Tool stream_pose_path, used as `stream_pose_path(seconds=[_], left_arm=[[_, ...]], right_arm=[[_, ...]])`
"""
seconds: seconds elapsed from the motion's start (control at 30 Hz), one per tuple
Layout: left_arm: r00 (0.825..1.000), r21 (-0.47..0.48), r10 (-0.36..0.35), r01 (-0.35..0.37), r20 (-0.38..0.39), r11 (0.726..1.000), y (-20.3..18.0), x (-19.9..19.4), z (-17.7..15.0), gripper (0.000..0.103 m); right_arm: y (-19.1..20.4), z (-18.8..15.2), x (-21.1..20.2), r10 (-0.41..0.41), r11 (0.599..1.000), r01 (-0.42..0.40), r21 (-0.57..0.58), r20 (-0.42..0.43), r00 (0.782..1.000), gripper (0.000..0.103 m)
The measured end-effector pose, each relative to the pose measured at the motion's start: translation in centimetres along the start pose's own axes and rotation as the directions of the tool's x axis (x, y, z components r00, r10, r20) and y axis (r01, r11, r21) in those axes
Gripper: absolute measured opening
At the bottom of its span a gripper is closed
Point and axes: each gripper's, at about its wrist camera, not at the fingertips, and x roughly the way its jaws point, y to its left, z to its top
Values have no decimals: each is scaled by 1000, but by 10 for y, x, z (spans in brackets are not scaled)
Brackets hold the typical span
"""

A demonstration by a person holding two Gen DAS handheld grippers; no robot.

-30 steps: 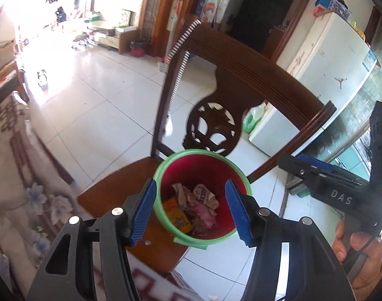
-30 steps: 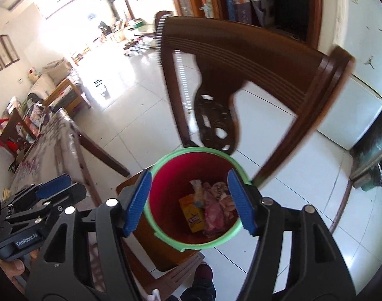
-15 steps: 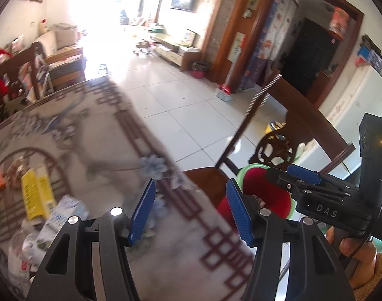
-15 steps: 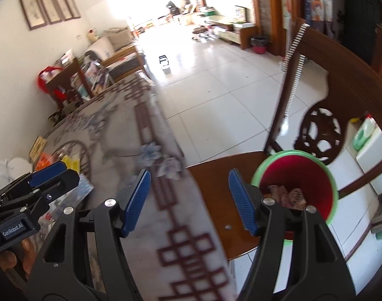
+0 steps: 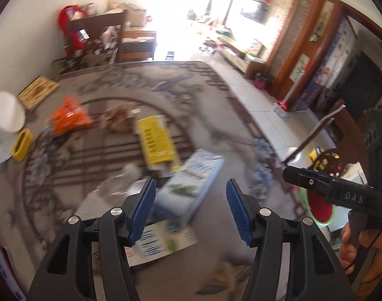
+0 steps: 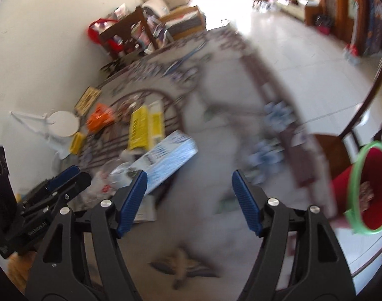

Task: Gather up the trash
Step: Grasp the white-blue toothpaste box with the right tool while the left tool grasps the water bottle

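Both views are blurred. The left gripper (image 5: 191, 207) hangs above a table (image 5: 216, 271) covered with a patterned cloth; its jaws stand well apart with nothing clamped, though a pale blue box (image 5: 191, 188) lies on the cloth in the gap between them. Beyond the box lie a yellow packet (image 5: 157, 141), an orange wrapper (image 5: 69, 116), a small yellow item (image 5: 21, 144) and a white bag (image 5: 4, 123) at the far left edge. A flat printed leaflet (image 5: 166, 240) lies under the near end of the box.

The right gripper (image 6: 189, 200) is also over the table, empty. Its jaws have just been opening and nothing is between them; the blue box sits just left of its left finger.

The red bin with a green rim (image 6: 364, 188) stands on a wooden chair (image 6: 333, 150) off the table's right edge, with crumpled scraps inside. A hand (image 5: 359, 248) holds the right gripper at the right edge of the left view.
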Motion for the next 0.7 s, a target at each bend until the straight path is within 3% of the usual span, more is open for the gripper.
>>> stream_pose_path(seconds=[0.1,0.2,0.4,0.47,0.53,0.7], left_arm=[[999,-38,52,-53,-15,998,41,-2,-10,56],[995,-49,90,-92,-35,995,75,-2,-19,56],[993,-50,92,-96,-72,994,115,11,-27,56],[993,-33,71,-74,-94,997,120,20,-26,56],[992,-19,47,-50,-117,999,121,31,-25,56],[977,27,24,-18,-210,999,117,66,-26,56]], right_arm=[[16,0,45,61,995,-54,78,-88,994,69],[20,0,92,87,980,-53,191,-177,980,70],[10,-4,143,200,908,-98,406,-216,956,69],[10,-4,151,267,882,-151,447,-210,940,51],[11,-1,147,289,877,-184,443,-183,939,41],[27,8,104,267,922,-221,318,-109,957,41]])
